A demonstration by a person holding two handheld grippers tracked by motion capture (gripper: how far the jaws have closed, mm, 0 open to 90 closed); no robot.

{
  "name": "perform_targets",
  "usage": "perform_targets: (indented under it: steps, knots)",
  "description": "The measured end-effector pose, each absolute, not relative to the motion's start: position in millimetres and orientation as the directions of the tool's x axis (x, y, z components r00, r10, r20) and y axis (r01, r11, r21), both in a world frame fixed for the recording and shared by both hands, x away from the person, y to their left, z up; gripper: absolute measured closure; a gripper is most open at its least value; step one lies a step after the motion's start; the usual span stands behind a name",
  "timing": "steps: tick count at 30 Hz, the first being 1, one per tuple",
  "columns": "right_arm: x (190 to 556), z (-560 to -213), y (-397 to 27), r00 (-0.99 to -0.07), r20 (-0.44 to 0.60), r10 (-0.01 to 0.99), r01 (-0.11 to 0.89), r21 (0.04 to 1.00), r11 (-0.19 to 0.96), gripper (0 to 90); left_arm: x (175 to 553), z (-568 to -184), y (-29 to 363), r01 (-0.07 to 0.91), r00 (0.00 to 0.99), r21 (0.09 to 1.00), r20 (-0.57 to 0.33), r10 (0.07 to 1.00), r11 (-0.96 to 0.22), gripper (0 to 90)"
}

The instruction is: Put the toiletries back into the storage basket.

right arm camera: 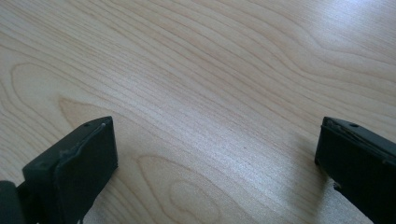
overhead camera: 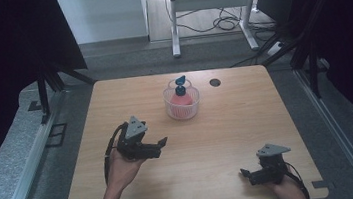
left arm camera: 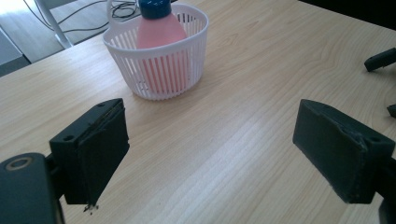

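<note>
A white slatted plastic basket (overhead camera: 182,110) (left arm camera: 161,70) stands on the wooden table (overhead camera: 219,135), toward the back middle. Upright inside it is a pink bottle (overhead camera: 181,99) (left arm camera: 159,32) with a blue cap. My left gripper (overhead camera: 161,147) (left arm camera: 212,140) hovers in front of and left of the basket, pointing right, jaws wide open and holding nothing. My right gripper (overhead camera: 246,176) (right arm camera: 217,158) sits low near the front right edge, pointing left, open over bare wood. Its black jaw tips (left arm camera: 380,58) appear at the right edge of the left gripper view.
A dark round hole (overhead camera: 215,82) lies in the tabletop right of the basket. Beyond the table stand a white desk frame (overhead camera: 209,2) and floor cables (overhead camera: 226,22). Metal rails (overhead camera: 31,166) run along both sides, with dark curtains behind.
</note>
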State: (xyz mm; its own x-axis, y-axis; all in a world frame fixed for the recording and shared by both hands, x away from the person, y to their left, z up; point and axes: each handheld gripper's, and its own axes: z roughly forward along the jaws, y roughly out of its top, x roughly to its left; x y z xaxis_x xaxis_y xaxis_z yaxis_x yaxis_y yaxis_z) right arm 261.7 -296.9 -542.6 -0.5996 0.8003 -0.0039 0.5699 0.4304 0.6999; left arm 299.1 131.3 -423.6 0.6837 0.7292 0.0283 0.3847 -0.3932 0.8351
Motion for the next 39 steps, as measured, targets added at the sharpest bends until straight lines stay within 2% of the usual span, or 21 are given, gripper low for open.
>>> perform_targets:
  steps: [9,23,39]
  knots:
    - [261.7,-542.6,-296.9,-0.599,-0.003,0.801,0.571,0.700,0.430,0.0,285.1,-432.9,148.1,0.397,0.662,0.844,0.008,0.749,-0.360,10.1]
    - [261.7,-542.6,-296.7,-0.597,-0.001,0.802,0.572,0.701,0.427,0.0,256.3,-452.3,168.8,0.407,0.640,0.831,0.037,0.767,-0.380,10.1]
    - [261.7,-542.6,-296.7,-0.598,-0.001,0.802,0.572,0.701,0.427,0.0,236.1,-499.3,175.0,0.452,0.619,0.824,-0.015,0.785,-0.341,10.1]
